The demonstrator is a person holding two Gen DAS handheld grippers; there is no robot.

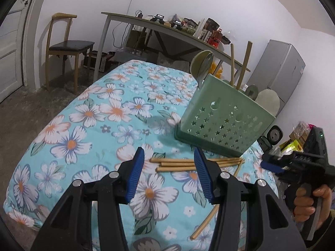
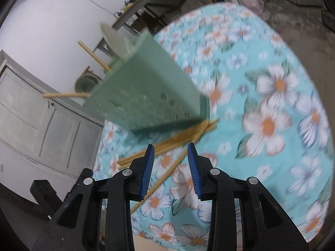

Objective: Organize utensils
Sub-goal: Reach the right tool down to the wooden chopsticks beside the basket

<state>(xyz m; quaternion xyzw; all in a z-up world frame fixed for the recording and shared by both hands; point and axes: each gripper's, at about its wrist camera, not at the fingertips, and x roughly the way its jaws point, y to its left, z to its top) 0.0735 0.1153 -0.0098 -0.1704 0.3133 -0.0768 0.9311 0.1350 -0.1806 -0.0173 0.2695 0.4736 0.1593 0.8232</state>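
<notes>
A green star-punched utensil holder (image 1: 222,121) stands on the floral tablecloth (image 1: 94,113), with spoons (image 1: 202,67) and two upright chopsticks (image 1: 232,62) in it. A bundle of wooden chopsticks (image 1: 178,164) lies flat in front of it, and one loose chopstick (image 1: 205,223) lies nearer. My left gripper (image 1: 168,152) hovers open just short of the bundle, nothing between its pads. My right gripper (image 2: 171,146), held by a hand (image 1: 309,200), is open above the same chopsticks (image 2: 180,140), beside the blurred holder (image 2: 150,96). A single chopstick (image 2: 165,175) runs beneath its left pad.
Beyond the table stand a wooden chair (image 1: 67,46), a cluttered desk (image 1: 167,27) and a grey fridge (image 1: 280,73). A white door (image 2: 37,113) is behind the holder in the right wrist view. Bags and boxes (image 1: 297,138) sit off the table's right edge.
</notes>
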